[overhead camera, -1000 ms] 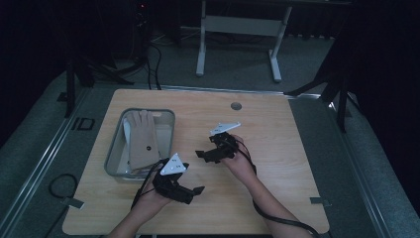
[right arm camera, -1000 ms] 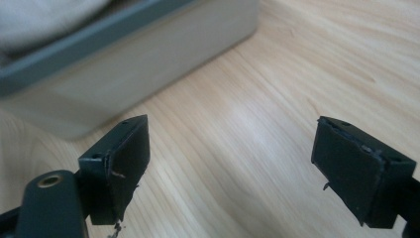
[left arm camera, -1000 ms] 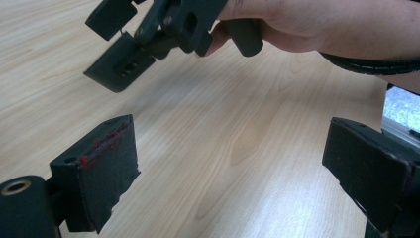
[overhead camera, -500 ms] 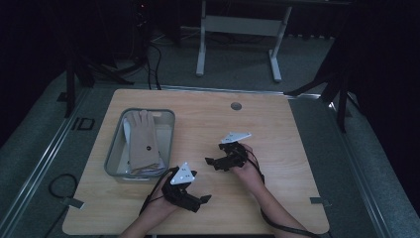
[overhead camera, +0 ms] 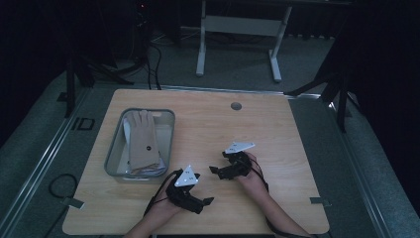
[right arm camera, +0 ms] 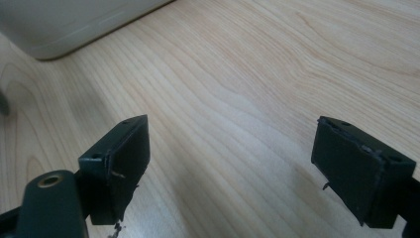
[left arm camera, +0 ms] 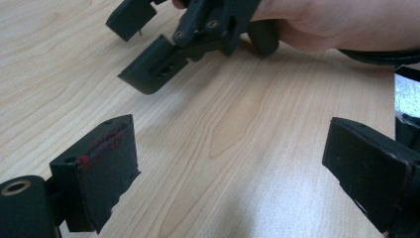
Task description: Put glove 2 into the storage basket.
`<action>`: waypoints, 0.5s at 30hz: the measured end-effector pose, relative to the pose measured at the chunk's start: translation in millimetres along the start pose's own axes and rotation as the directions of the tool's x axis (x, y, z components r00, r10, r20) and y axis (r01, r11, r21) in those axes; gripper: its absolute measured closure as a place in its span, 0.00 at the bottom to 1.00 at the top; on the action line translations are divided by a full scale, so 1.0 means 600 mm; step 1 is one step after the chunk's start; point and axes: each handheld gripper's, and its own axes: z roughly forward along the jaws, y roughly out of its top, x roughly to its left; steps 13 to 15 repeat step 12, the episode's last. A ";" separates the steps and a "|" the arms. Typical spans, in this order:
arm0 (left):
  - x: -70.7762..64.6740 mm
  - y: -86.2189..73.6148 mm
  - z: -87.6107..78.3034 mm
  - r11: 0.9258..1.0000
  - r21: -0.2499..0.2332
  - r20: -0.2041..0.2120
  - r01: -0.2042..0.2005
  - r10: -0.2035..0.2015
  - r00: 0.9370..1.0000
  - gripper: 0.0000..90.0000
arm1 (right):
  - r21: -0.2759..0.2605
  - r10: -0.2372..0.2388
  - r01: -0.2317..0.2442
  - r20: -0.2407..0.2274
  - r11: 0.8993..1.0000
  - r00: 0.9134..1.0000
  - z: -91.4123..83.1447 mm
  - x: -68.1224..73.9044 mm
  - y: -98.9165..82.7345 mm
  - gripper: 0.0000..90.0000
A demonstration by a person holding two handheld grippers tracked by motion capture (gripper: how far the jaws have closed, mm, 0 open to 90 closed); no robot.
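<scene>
glove (overhead camera: 143,139): lies flat in grey bin (overhead camera: 113,148), one visible over pale items beneath, count unclear | step (judged): reach for glove, approach from above bin, pinch one layer | left tongs (overhead camera: 204,200): released, near bin's front corner | right tongs (overhead camera: 215,171): released, farther from bin | surface (overhead camera: 277,129): one | bins: one | tongs: two
</scene>
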 end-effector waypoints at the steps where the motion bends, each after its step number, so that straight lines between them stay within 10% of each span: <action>1: 0.000 -0.002 0.001 1.000 -0.002 -0.002 -0.004 0.004 1.000 0.08 | -0.003 -0.003 0.002 -0.004 1.000 1.000 -0.001 0.001 -0.002 0.17; 15: 0.004 -0.009 0.005 1.000 -0.003 0.022 0.004 -0.004 1.000 0.08 | -0.008 -0.013 0.013 0.008 1.000 1.000 -0.005 0.003 -0.009 0.17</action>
